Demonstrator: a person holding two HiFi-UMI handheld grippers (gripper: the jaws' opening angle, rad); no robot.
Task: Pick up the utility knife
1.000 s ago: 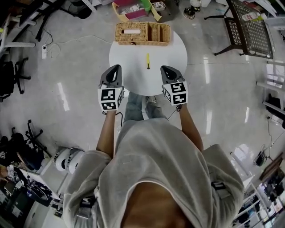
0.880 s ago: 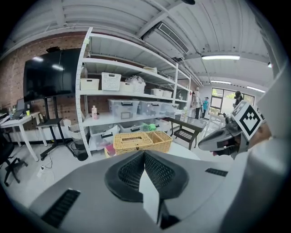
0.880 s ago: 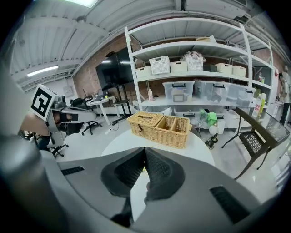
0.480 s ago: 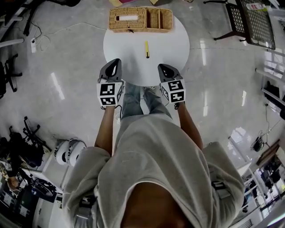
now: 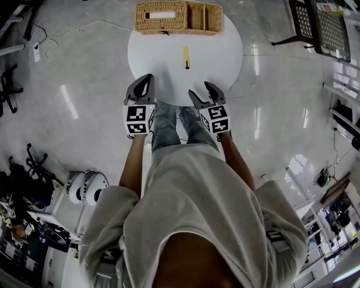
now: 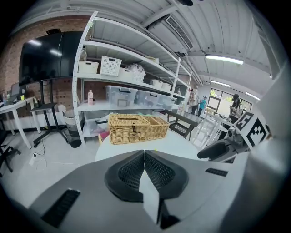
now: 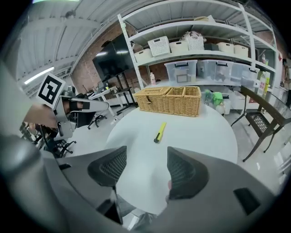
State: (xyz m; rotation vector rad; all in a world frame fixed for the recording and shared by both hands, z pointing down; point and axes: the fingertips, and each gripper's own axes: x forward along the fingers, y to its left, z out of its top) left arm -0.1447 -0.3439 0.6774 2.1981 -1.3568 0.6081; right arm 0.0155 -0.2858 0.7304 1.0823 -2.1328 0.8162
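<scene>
One yellow utility knife [image 5: 186, 57] lies flat near the middle of the round white table [image 5: 157, 64], dark end toward the person. It sits on the same spot on the table as a second ago, so nobody has touched it.

Big change is the right gripper [image 5: 201, 91]. Its jaws were pressed together in both earlier shots and have just been opening, so now they stand wide apart with nothing between them. In the right gripper view the knife [image 7: 159, 131] shows out ahead of that gap [image 7: 146, 166], well beyond the pads and not touching them.

The left gripper [image 5: 146, 81] has its jaws closed flat against each other, holding nothing; its own view [image 6: 144, 152] shows the two ribbed pads meeting in a seam.

Both grippers now hang over the near edge of the table, and the head view has drawn in on the tabletop compared with before.

Behind the knife, at the far rim and apart from it, there's a wicker basket [image 5: 177, 17] with several compartments. A dark mesh chair [image 5: 315, 28] stands off to the right on the glossy floor, and white storage shelves [image 6: 122, 77] with bins fill the background.
</scene>
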